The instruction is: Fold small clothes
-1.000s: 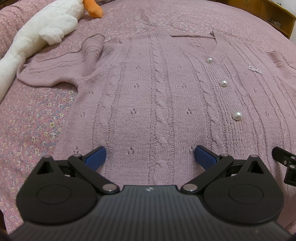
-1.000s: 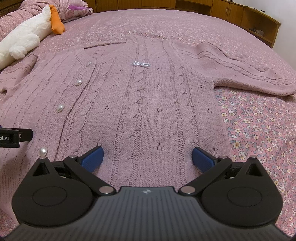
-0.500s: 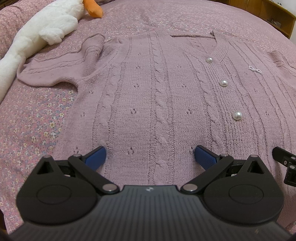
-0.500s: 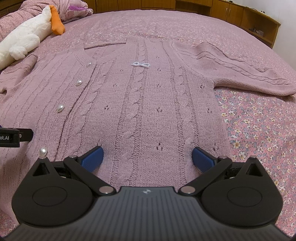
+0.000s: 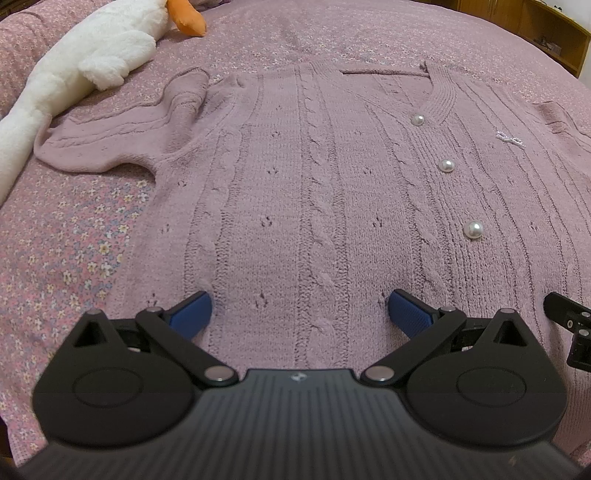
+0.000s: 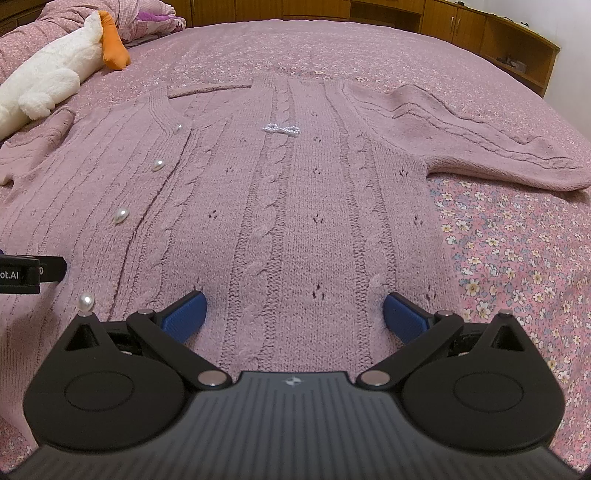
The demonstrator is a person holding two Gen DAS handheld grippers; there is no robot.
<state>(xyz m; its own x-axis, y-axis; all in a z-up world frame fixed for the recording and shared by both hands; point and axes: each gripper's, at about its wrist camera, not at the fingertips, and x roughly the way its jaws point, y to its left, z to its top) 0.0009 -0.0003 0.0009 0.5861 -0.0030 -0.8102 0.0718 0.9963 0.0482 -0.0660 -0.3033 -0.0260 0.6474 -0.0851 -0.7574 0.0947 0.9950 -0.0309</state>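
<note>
A pink cable-knit cardigan (image 5: 295, 192) with pearl buttons (image 5: 473, 229) lies flat and face up on the bed, sleeves spread out; it also shows in the right wrist view (image 6: 295, 206). My left gripper (image 5: 300, 309) is open and empty, low over the hem on the cardigan's left half. My right gripper (image 6: 293, 308) is open and empty, low over the hem on the right half. The left sleeve (image 5: 122, 140) is bunched near the shoulder. The right sleeve (image 6: 476, 140) stretches out to the right. A small bead bow (image 6: 280, 129) sits on the chest.
A white plush goose (image 5: 85, 70) with an orange beak lies at the bed's far left, also in the right wrist view (image 6: 48, 85). The floral pink bedspread (image 6: 517, 258) surrounds the cardigan. Wooden cabinets (image 6: 480, 29) stand beyond the bed.
</note>
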